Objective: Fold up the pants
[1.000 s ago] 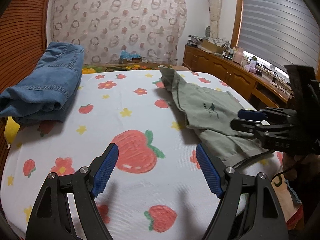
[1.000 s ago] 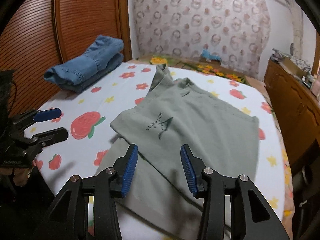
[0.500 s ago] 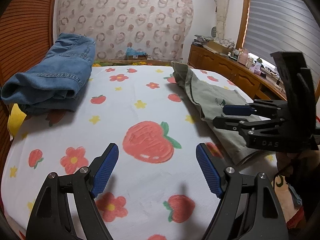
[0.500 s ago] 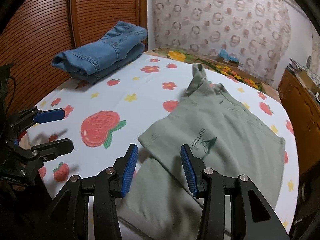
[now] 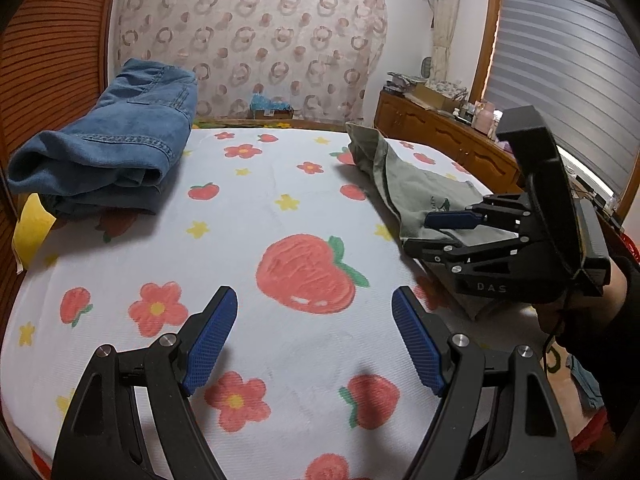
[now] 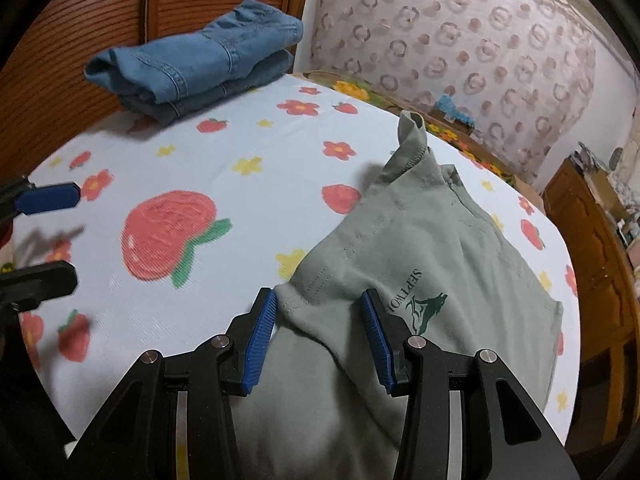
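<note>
The left hand-held gripper [image 5: 314, 336] is matte black, built of angular triangular arms with open cut-outs. Round silver screws sit at its joints. Each finger carries a long blue pad [image 5: 208, 340] with a fine ribbed texture.

The right hand-held gripper [image 6: 318, 336] has the same make: black frame, silver screw heads, blue ribbed pads [image 6: 260, 336]. Seen from the left wrist view, its body bears white letters "DAS", small silver bolts along the linkage, and a boxy black housing on top. A thin black cable hangs beneath it, beside a dark sleeve [image 5: 600, 344].
</note>
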Demonstrator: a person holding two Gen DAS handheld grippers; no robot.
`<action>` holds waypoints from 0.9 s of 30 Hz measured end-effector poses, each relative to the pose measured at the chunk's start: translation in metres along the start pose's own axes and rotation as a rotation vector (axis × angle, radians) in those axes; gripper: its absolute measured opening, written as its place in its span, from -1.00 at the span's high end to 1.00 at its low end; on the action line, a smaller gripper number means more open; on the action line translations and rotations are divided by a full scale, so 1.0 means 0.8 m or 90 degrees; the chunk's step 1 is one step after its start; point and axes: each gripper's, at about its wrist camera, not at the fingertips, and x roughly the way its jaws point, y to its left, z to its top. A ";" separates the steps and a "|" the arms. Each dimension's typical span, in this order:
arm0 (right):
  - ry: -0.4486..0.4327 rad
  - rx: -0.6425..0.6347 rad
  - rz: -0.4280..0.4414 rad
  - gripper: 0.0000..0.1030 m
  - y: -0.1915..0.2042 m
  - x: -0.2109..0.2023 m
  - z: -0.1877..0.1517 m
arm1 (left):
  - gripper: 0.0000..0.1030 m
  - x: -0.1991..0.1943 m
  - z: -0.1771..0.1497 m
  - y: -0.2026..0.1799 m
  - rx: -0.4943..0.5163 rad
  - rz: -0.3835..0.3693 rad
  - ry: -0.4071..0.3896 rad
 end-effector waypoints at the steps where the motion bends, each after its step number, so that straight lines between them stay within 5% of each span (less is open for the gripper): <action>1: 0.002 -0.002 -0.002 0.40 0.002 0.001 0.001 | -0.56 0.000 -0.001 0.001 0.000 0.001 -0.001; 3: -0.006 -0.003 -0.006 0.75 0.004 -0.003 0.002 | -0.56 0.001 -0.002 0.002 -0.003 0.000 -0.001; 9: -0.054 0.039 0.013 0.97 -0.010 -0.034 0.005 | -0.56 0.002 -0.001 -0.003 0.004 -0.002 0.000; 20: -0.064 0.033 0.051 0.97 0.000 -0.042 0.002 | -0.56 0.005 -0.001 -0.008 0.012 -0.002 0.005; 25: -0.042 -0.002 0.103 0.81 0.010 -0.030 0.000 | -0.56 0.003 -0.003 -0.004 0.010 0.004 0.007; 27: -0.031 -0.019 0.102 0.57 0.012 -0.023 0.002 | -0.56 0.002 -0.003 -0.002 0.008 0.004 0.006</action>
